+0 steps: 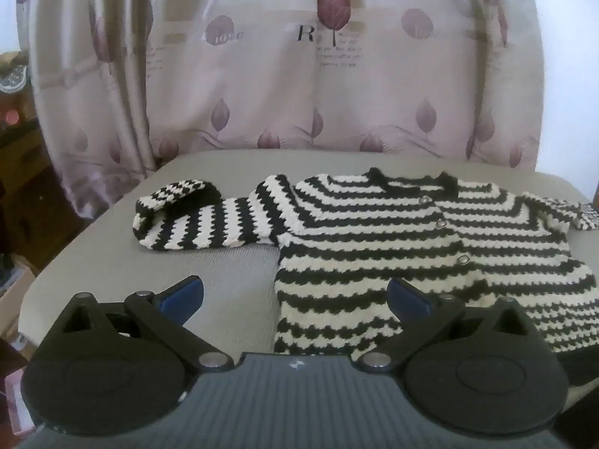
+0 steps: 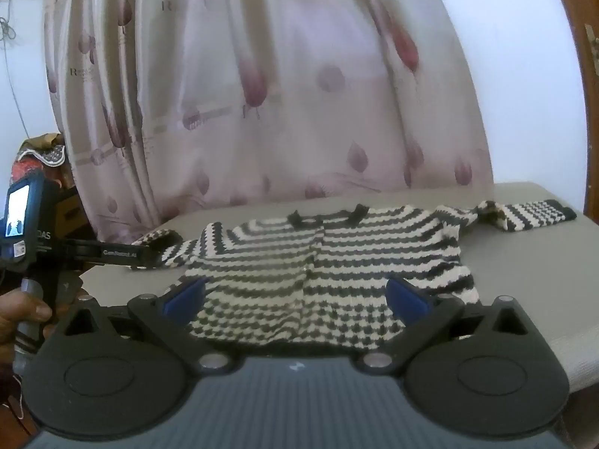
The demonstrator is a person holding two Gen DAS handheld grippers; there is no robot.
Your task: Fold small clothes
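Both tongs (wide apart) over sweater (image 1: 393, 247)

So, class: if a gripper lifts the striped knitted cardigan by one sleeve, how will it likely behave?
The striped knitted cardigan would probably sag limply, since its left sleeve already lies crumpled. The chunky knit suggests it grips rather than slips. It cannot roll or tip, lying flat.

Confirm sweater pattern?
Black and cream horizontal stripes on the sweater, black collar trim. Clearest in the left wrist view.
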